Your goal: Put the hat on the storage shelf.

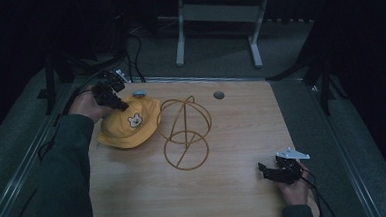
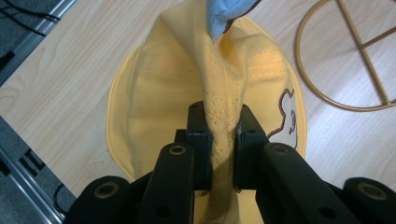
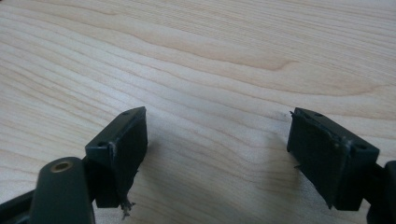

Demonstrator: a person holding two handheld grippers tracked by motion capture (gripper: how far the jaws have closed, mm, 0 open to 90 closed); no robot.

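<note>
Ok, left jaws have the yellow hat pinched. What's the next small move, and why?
Probably lift the yellow hat a little higher and carry it toward the gold wire stand. The left gripper is shut on a fold of the hat's fabric, but most of the hat sits low on the table, beside the stand. The right gripper is open over bare wood, free to steady the stand.

The left tongs [image 1: 122, 105] sit at the far left of the worktop [image 1: 235, 196], the left hand [image 1: 88, 108] behind them on a green-sleeved forearm; their jaws are clamped tight on a fold of the yellow hat [image 2: 154, 93]. The right tongs [image 1: 262, 170] rest low near the front right corner in the right hand [image 1: 292, 186], jaws spread wide with nothing between them.
</note>
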